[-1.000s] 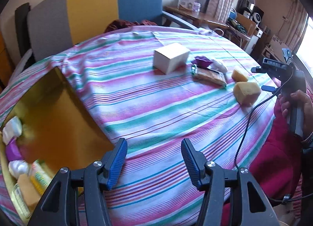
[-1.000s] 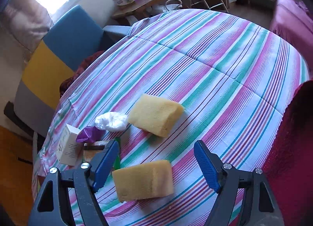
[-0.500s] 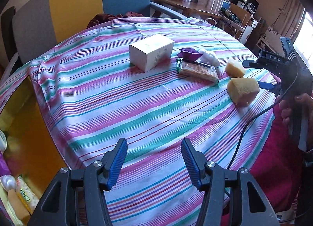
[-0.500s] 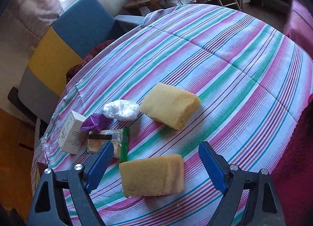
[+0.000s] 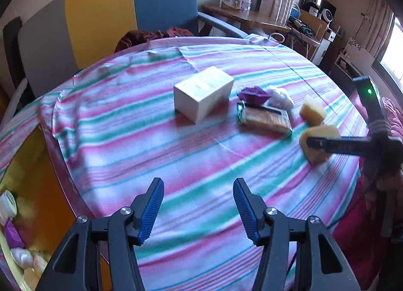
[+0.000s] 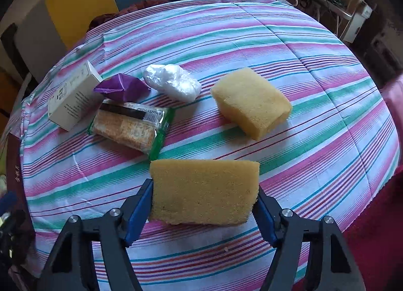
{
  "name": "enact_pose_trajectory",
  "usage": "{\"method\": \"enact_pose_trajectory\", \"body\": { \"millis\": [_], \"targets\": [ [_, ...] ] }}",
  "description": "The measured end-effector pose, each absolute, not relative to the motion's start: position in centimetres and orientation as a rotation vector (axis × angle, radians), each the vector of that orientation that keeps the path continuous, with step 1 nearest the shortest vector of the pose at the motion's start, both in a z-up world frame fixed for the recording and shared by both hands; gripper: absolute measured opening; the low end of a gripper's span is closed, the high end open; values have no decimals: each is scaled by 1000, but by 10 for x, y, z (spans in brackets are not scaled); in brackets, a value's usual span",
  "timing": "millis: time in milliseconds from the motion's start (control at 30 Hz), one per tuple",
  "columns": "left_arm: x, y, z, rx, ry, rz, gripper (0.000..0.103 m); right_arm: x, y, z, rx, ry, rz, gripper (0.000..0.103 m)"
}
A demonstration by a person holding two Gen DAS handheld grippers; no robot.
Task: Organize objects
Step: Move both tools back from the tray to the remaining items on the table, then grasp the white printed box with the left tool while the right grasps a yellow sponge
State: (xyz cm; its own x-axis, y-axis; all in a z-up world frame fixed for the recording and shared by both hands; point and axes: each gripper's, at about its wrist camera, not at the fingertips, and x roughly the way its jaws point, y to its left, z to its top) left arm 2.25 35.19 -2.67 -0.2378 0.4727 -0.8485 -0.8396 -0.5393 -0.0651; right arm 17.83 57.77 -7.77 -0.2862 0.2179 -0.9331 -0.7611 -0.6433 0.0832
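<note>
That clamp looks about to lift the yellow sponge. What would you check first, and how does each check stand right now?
1. Near sponge sits between the right gripper fingers: ok.
2. Both pads touch the sponge sides: ok.
3. Grip firm enough to lift: cannot tell.
4. Cracker packet clear of the fingers: ok, though close to the sponge.
5. Other sponge apart from the grip: ok.
6. Left gripper open, empty and out of the way: ok.
</note>
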Motion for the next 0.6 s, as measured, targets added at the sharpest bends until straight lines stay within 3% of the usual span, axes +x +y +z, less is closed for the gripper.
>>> {"method": "enact_pose_trajectory", "body": {
  "millis": [167, 433, 600],
  "targets": [
    [15, 378, -29, -1032, 637, 1869, 60, 183, 582, -74, -1279, 734, 1995, 71],
    [-6, 431, -27, -885, 792, 1838, 81, 185, 583, -72, -1261, 757, 2010, 72],
    [-26, 464, -32, -879, 824, 1815, 82, 184, 582, -73, -1268, 762, 2011, 73]
  ]
}}
